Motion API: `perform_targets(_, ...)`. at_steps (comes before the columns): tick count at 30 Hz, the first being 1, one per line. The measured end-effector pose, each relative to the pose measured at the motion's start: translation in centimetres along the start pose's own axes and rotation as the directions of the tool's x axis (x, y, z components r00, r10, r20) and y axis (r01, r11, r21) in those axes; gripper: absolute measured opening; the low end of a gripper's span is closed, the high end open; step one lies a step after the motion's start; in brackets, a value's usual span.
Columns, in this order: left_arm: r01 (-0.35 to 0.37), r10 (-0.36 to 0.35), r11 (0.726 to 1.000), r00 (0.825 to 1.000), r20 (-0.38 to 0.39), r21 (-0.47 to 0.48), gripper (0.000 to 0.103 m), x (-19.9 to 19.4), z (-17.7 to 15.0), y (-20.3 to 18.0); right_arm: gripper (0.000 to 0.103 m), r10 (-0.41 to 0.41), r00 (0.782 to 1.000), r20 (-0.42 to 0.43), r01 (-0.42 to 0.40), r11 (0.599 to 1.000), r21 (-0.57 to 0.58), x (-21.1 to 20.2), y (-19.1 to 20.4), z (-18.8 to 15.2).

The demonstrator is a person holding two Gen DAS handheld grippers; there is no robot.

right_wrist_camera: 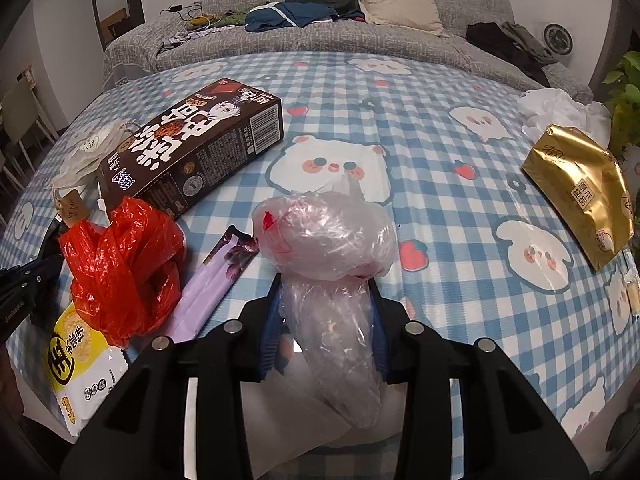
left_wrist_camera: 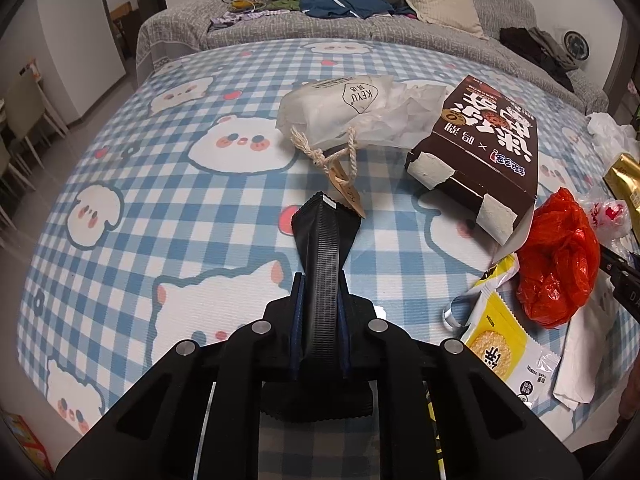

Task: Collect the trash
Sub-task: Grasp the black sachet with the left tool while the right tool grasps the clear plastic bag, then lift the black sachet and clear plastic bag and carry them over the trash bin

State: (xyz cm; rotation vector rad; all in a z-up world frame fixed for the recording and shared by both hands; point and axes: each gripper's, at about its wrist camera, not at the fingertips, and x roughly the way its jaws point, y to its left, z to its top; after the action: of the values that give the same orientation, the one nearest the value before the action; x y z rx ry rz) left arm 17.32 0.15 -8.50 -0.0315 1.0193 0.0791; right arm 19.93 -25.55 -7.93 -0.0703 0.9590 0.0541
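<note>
My left gripper (left_wrist_camera: pixel 325 212) is shut with nothing between its fingers, low over the checked tablecloth (left_wrist_camera: pixel 180 208), just short of the tag of a white paper bag with rope handles (left_wrist_camera: pixel 344 108). My right gripper (right_wrist_camera: pixel 326 280) is shut on a clear plastic bag (right_wrist_camera: pixel 328 236), which bulges out past the fingertips. A red plastic bag (right_wrist_camera: pixel 120 268) lies left of it, also in the left wrist view (left_wrist_camera: pixel 560 256). A brown snack box (left_wrist_camera: pixel 480 140) lies on its side, also in the right wrist view (right_wrist_camera: pixel 196 148).
A yellow cracker wrapper (right_wrist_camera: pixel 80 360), a purple wrapper (right_wrist_camera: pixel 216 280), a gold pouch (right_wrist_camera: pixel 580 192) and crumpled white tissue (right_wrist_camera: pixel 560 108) lie on the tablecloth (right_wrist_camera: pixel 440 200). A grey sofa (left_wrist_camera: pixel 360 20) with clothes, a backpack and a pillow stands behind the table.
</note>
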Motion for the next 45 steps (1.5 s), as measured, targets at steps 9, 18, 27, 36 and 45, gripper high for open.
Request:
perform_targets(9,0.002,-0.002,1.000,1.000,0.018,0.003,0.013,-1.5,-0.2,-0.2,0.036,-0.010,1.000,0.020,0.010,1.000,-0.003,-1.5,0.3,-0.3)
perform_targets(18,0.017,-0.017,1.000,0.999,0.041,0.000,0.013,-3.9,-0.9,-0.2,0.036,-0.009,0.999,0.048,0.009,1.000,-0.007,-4.1,0.9,-1.0)
perform_targets(27,0.030,-0.030,1.000,0.998,0.048,0.002,0.013,-6.2,-2.2,0.1,0.036,-0.005,0.998,0.070,0.005,1.000,-0.007,-6.7,1.5,-2.2)
perform_targets(36,0.047,-0.046,0.999,0.998,0.049,-0.006,0.013,-7.7,-3.8,0.4,0.036,0.001,0.997,0.081,0.001,1.000,-0.015,-8.5,2.2,-3.8)
perform_targets(45,0.066,-0.066,0.998,0.996,0.066,-0.003,0.013,-9.9,-5.9,0.0,0.036,0.007,0.996,0.090,-0.004,1.000,-0.024,-10.3,2.5,-5.6)
